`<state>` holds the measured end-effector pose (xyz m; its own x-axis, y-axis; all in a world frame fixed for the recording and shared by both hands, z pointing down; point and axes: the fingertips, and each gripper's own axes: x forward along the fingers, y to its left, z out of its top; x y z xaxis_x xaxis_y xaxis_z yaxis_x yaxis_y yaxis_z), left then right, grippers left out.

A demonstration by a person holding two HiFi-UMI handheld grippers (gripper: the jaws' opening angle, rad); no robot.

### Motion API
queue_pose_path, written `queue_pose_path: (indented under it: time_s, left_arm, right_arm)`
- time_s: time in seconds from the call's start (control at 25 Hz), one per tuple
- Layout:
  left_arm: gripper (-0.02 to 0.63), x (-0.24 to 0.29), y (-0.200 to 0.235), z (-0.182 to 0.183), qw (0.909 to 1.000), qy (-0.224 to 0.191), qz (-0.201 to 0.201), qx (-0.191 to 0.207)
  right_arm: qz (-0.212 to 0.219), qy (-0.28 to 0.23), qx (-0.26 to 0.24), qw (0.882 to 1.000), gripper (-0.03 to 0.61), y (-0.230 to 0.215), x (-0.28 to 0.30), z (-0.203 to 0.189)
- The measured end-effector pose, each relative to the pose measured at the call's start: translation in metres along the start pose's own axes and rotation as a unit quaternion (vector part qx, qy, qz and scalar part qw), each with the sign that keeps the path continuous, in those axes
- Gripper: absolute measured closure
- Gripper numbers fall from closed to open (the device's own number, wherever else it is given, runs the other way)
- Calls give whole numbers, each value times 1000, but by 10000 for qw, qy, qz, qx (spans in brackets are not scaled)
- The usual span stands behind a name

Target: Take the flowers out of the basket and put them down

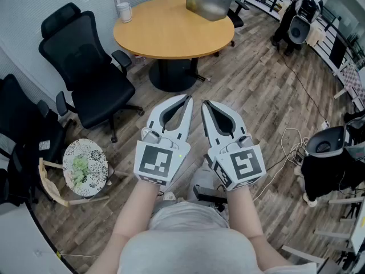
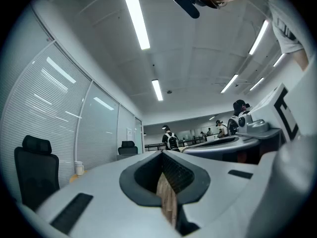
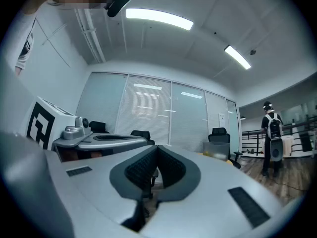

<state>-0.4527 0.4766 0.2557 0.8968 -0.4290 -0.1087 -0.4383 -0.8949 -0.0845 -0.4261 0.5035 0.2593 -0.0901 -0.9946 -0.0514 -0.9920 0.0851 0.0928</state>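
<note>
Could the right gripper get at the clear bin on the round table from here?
Probably not yet: the right gripper is held shut near the body, and the clear bin sits at the round table's far edge. Only floor lies between.

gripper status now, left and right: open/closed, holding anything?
Left gripper: closed, jaws together, nothing held.
Right gripper: closed, jaws together, nothing held.

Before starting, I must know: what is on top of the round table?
A white cup near the table's left edge and a translucent bin at its far edge. The bin's contents are unclear.
</note>
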Motion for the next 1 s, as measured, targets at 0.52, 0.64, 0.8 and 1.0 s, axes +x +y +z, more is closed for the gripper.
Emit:
queue_pose_path:
  time_s: [0.52,0.64,0.8,1.0]
  left_arm:
    - [611,96,19,-12,10000,34,26,40]
    - [611,120,27,-17,9999,60,81,52]
    - [611,157,36,-24,9998,74,172,21]
    - [611,208,42,-32,9996,127,264,-26]
  right_arm:
    - [8,-107,-38,9999,554,-83,52,-8]
    - [21,-209,71,9998,554,-106,69,-9]
    - [95,-164,61,9998,554,-137,91,-16]
    - [113,-29,129,9998,554,-187,115,-27]
